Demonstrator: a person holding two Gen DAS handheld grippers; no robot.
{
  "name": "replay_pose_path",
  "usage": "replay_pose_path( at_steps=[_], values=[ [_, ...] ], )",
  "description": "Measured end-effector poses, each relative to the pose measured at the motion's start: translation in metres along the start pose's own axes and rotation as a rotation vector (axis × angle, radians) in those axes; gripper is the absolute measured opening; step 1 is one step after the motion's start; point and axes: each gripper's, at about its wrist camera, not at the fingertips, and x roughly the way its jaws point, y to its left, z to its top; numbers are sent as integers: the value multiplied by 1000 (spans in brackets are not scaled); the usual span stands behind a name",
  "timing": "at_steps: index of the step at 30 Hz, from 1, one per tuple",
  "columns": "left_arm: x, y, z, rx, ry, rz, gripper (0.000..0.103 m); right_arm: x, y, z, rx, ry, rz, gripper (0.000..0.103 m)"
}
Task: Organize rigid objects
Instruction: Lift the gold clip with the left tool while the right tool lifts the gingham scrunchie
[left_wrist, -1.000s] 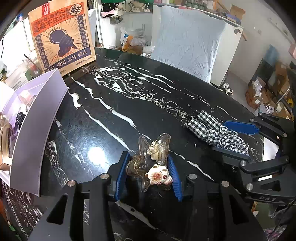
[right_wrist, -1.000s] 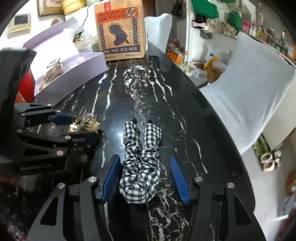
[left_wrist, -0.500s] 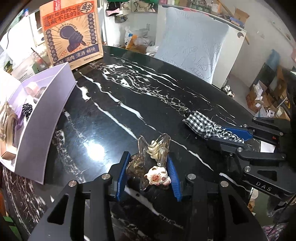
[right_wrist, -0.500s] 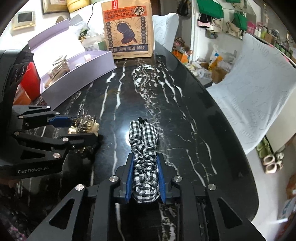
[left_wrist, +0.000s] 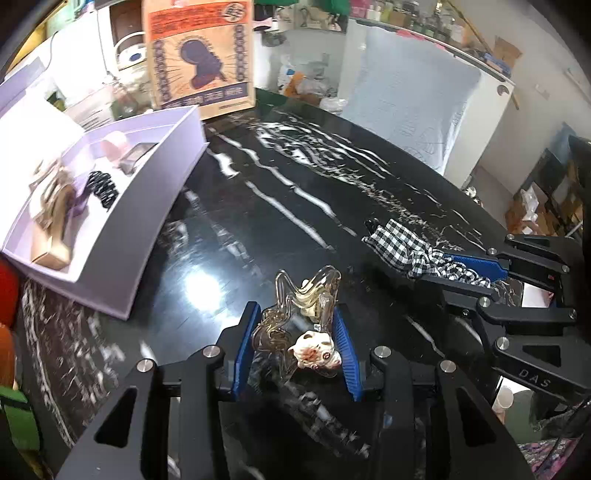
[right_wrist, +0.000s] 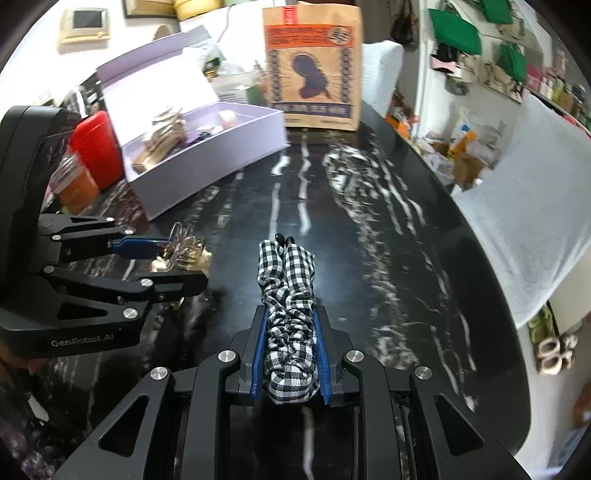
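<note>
My left gripper (left_wrist: 295, 309) is shut on a clear amber hair claw clip (left_wrist: 306, 291) that carries a small white cat figure (left_wrist: 314, 352). The clip hangs just above the black marble table (left_wrist: 280, 184). My right gripper (right_wrist: 290, 312) is shut on a black-and-white checked scrunchie (right_wrist: 288, 266), squeezed narrow between the blue pads, its far end sticking out ahead. From the right wrist, the left gripper (right_wrist: 181, 262) appears at the left with the clip (right_wrist: 184, 247). From the left wrist, the right gripper (left_wrist: 430, 267) and scrunchie (left_wrist: 395, 240) appear at the right.
An open lilac box (left_wrist: 147, 221) with several hair accessories inside stands at the table's far left (right_wrist: 207, 166). A brown printed paper bag (right_wrist: 314, 66) stands behind it. A red container (right_wrist: 98, 147) sits left of the box. The table's curved edge runs along the right.
The right gripper's jaws closed onto the scrunchie. Both grippers have since lifted a little and moved toward the lilac box, which now looks nearer.
</note>
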Motion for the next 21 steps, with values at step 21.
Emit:
replay_pose_path(
  at_steps=[21],
  values=[
    [-46, 50, -36, -174, -46, 98, 40, 2, 71, 12, -164, -5, 147, 23]
  ],
)
